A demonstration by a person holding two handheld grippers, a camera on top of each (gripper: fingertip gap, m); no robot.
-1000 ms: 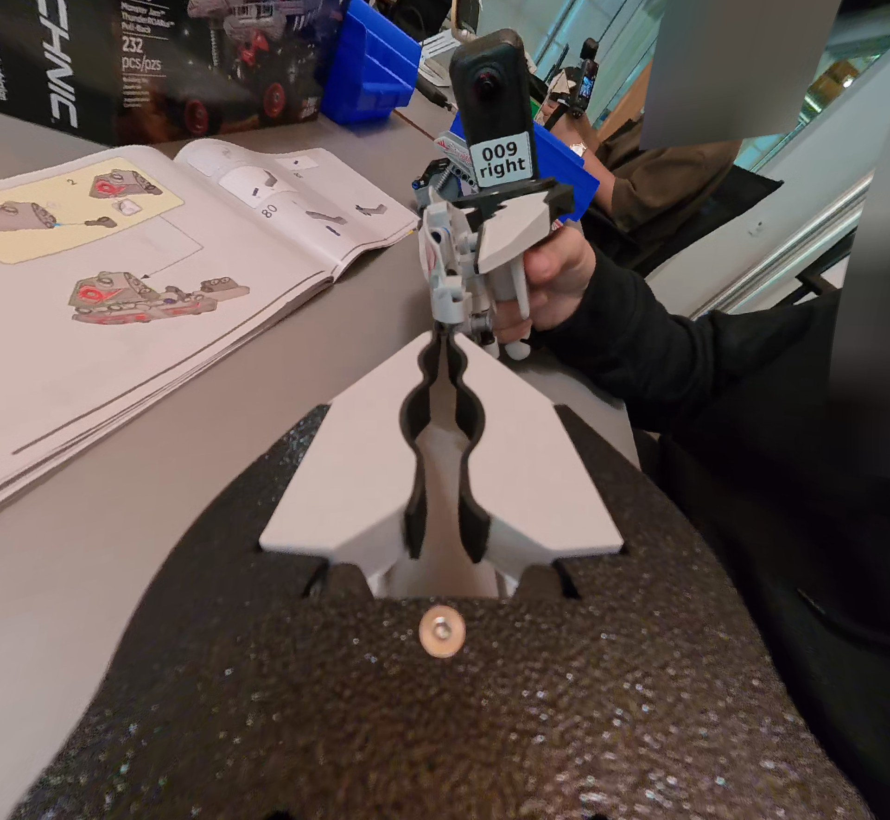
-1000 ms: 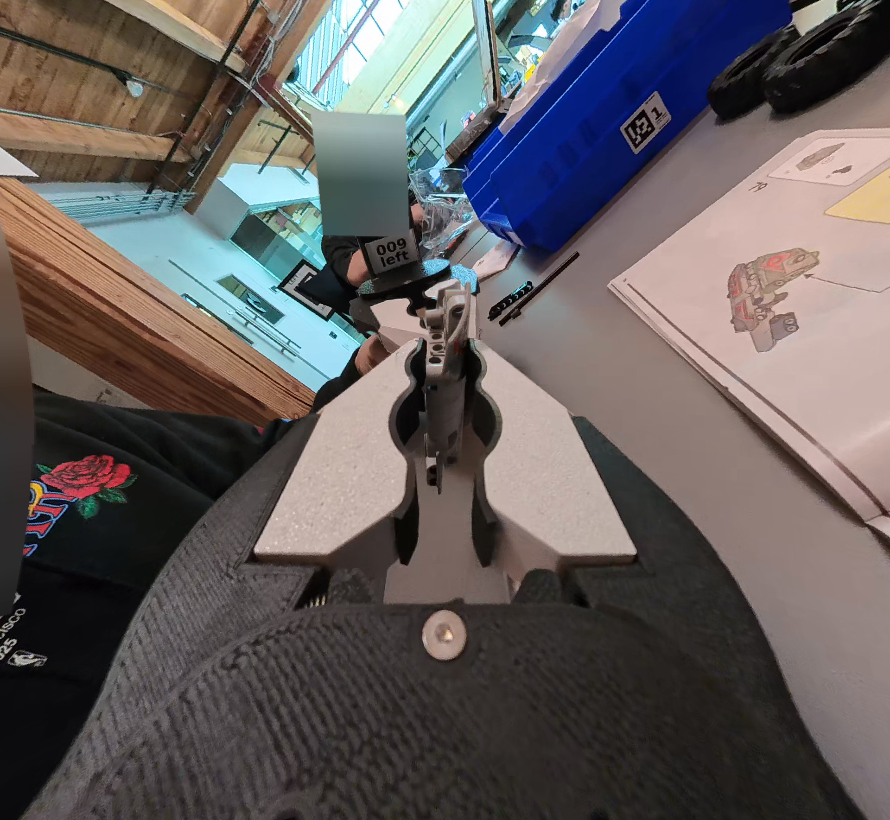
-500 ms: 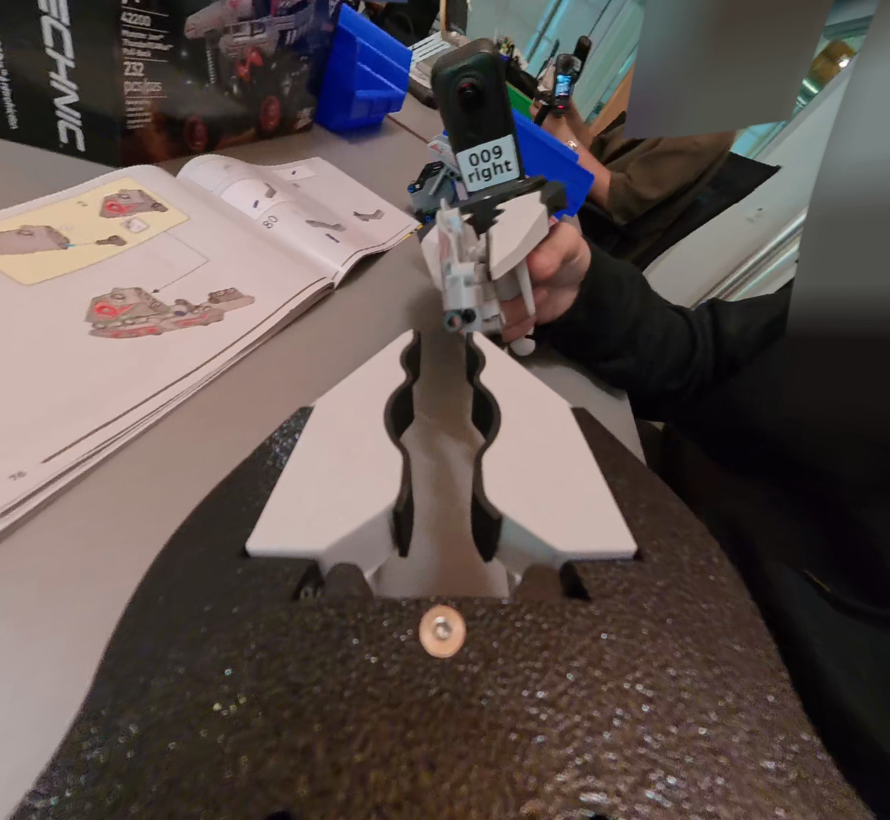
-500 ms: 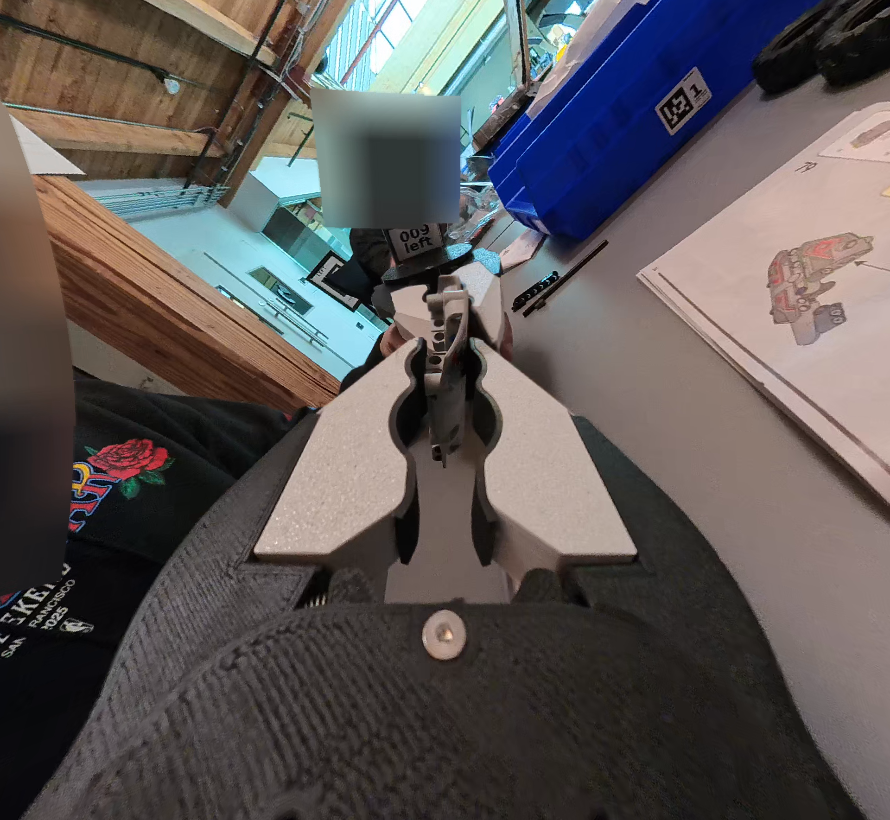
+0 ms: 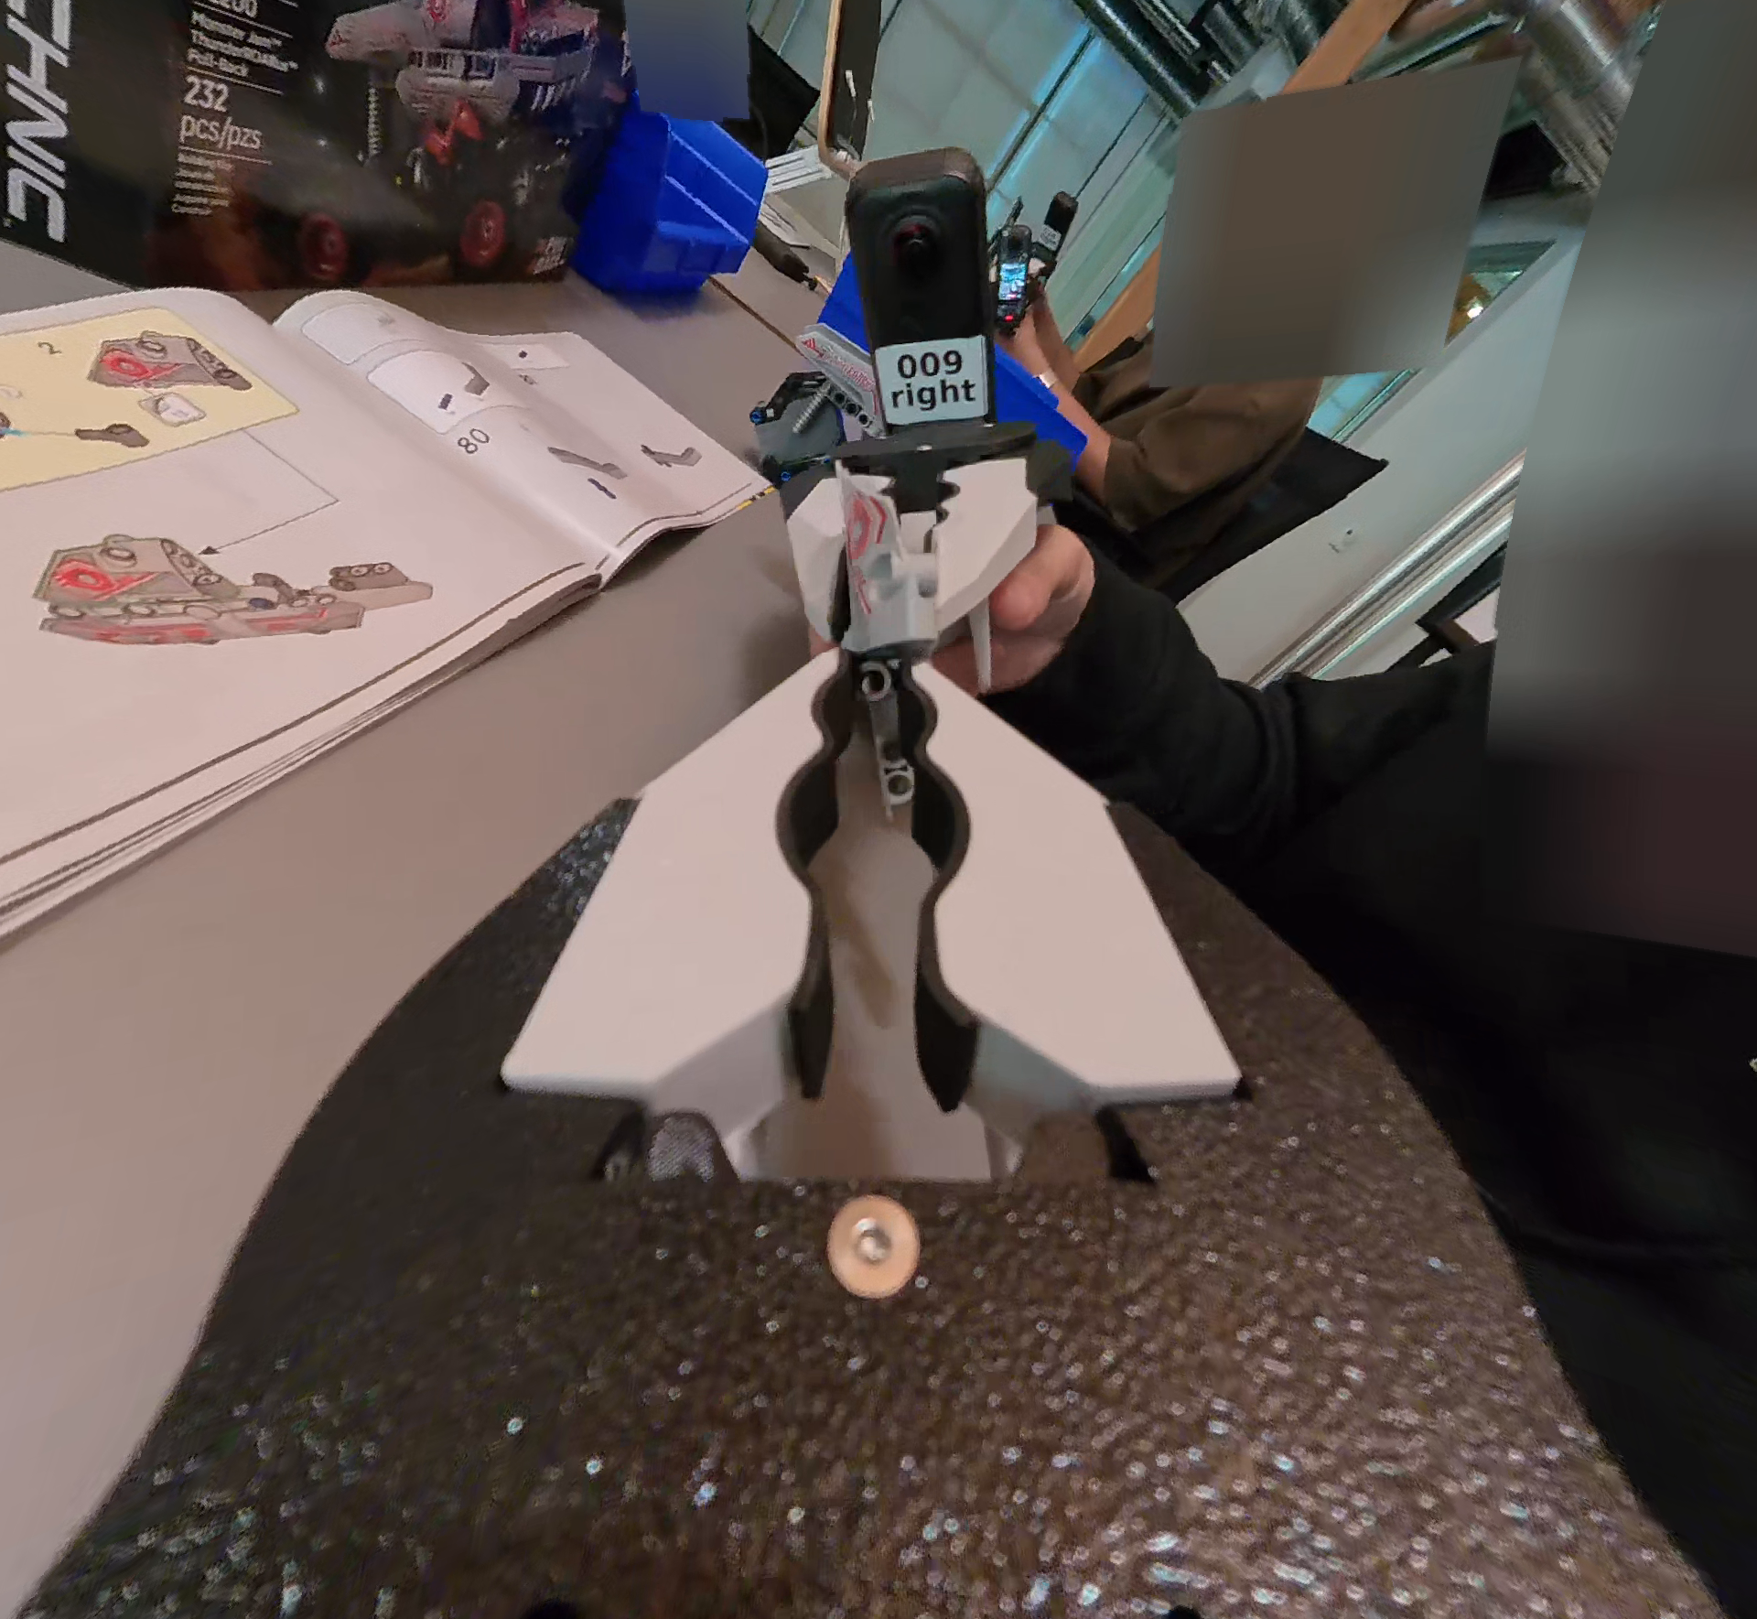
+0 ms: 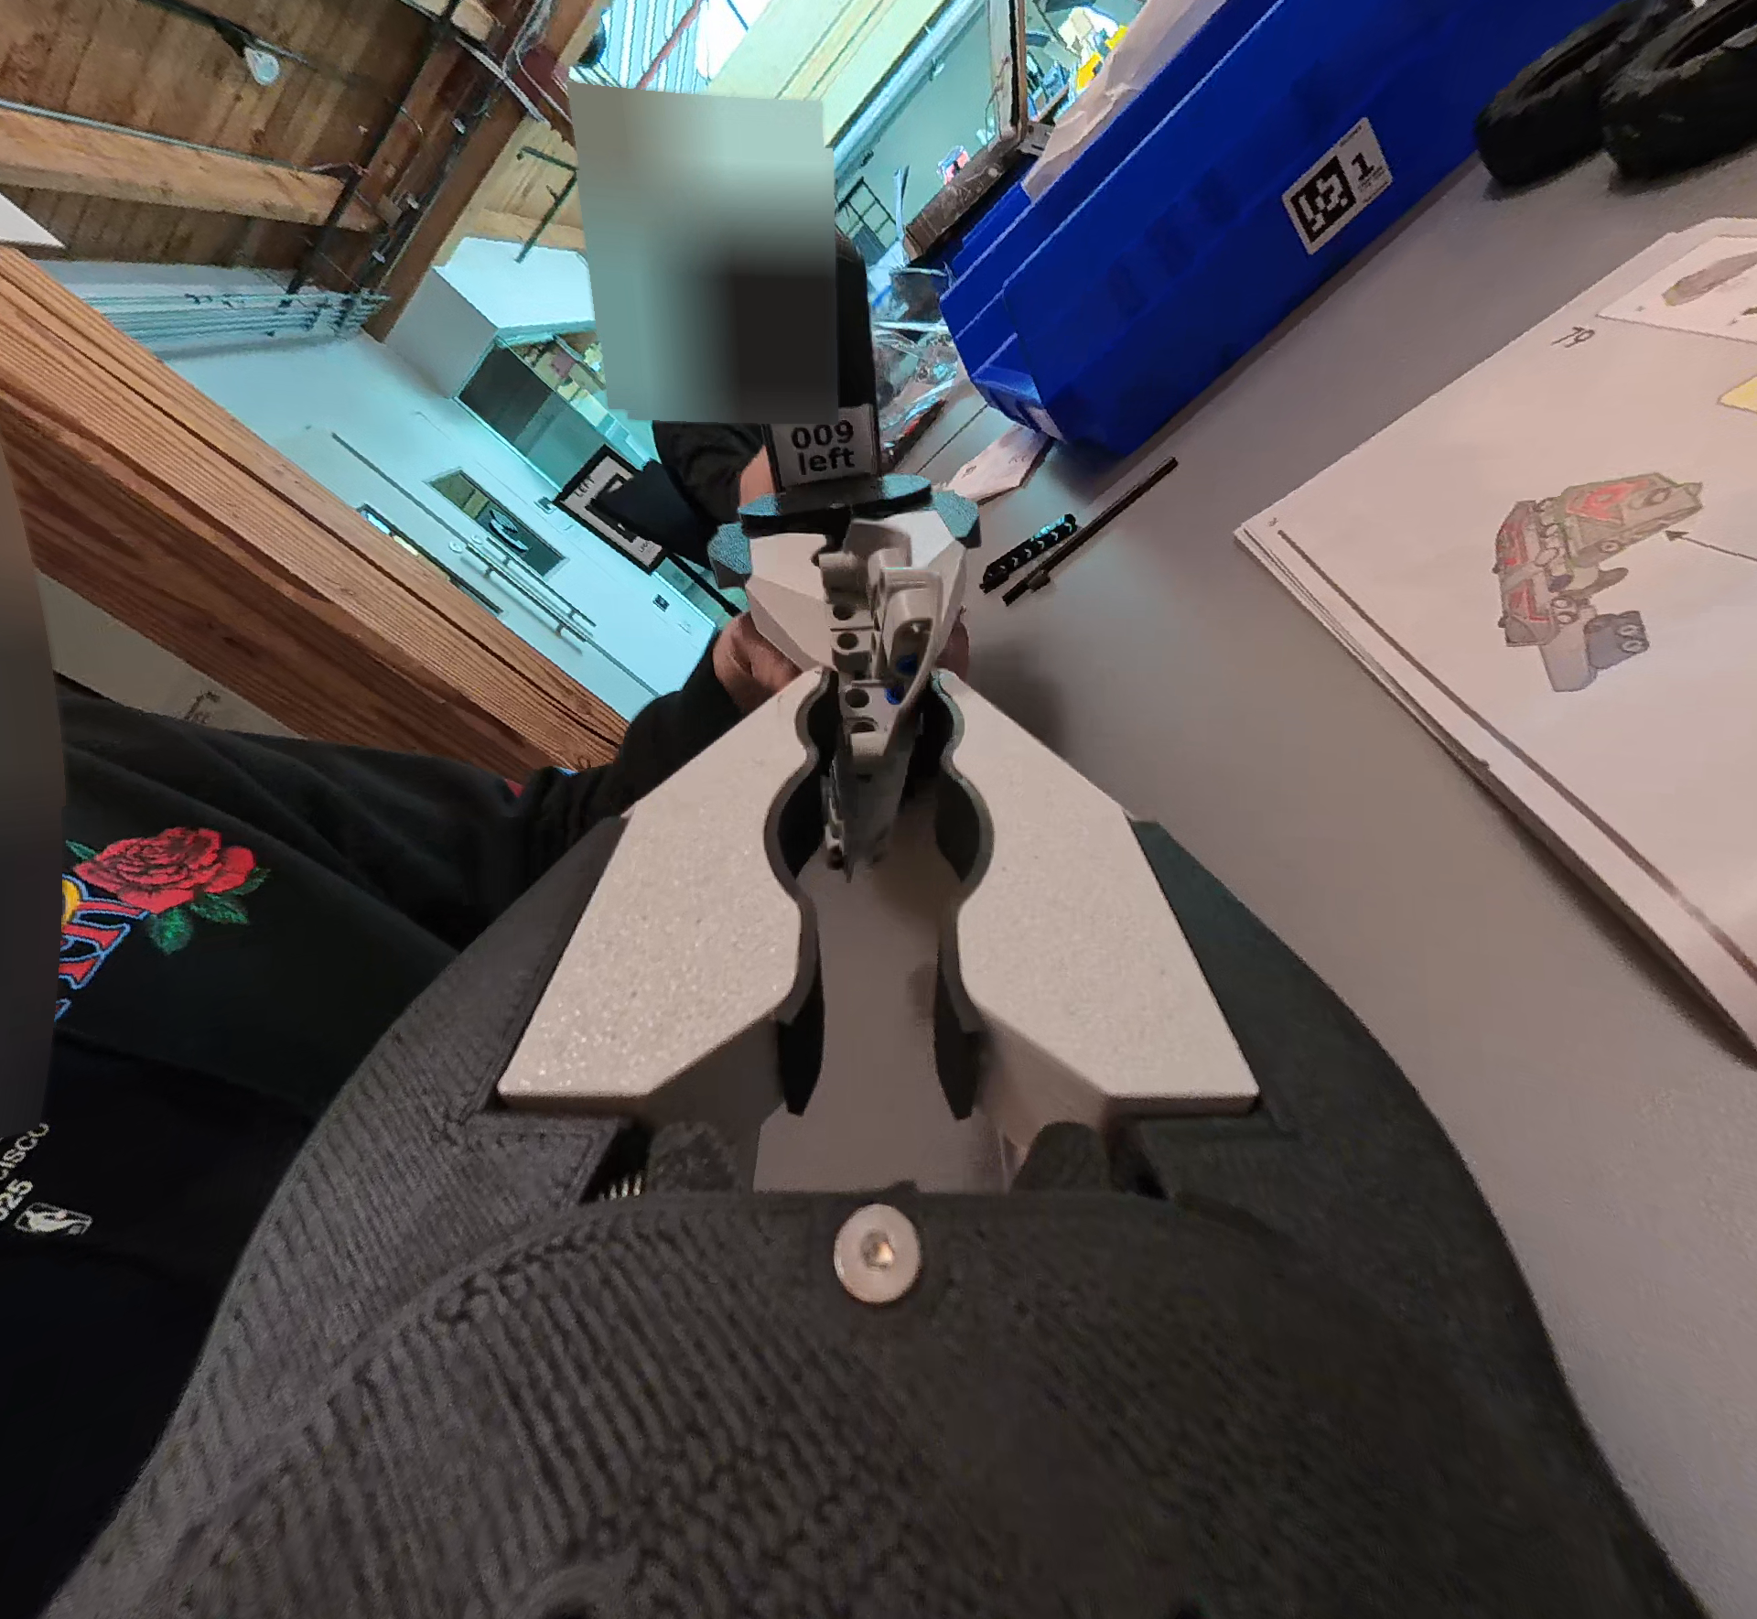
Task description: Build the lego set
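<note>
Since half a second ago the two grippers have come together again, and the left gripper (image 5: 873,689), whose jaws then stood spread and empty, now has a small grey connector piece (image 5: 888,741) between its tips, the jaws narrowed onto it at the far end. That piece meets the underside of the grey Lego assembly (image 5: 884,584), a panelled part with red markings, which the right gripper (image 6: 870,718) pinches between its jaws, its holed beams running back into the gap in the right wrist view. Both grippers are held up above the grey worktop (image 5: 314,889), tip to tip, each in a person's hand. To the left in the left wrist view lies the open instruction booklet (image 5: 285,527), with the black Lego box (image 5: 285,71) standing beyond it and a blue bin (image 5: 666,214) at its far right. In the right wrist view a long blue bin (image 6: 1331,223) sits far right, black tyres (image 6: 1616,90) beside it, and a thin black axle (image 6: 1093,542) lies near a short black strip of pins (image 6: 1029,551).
</note>
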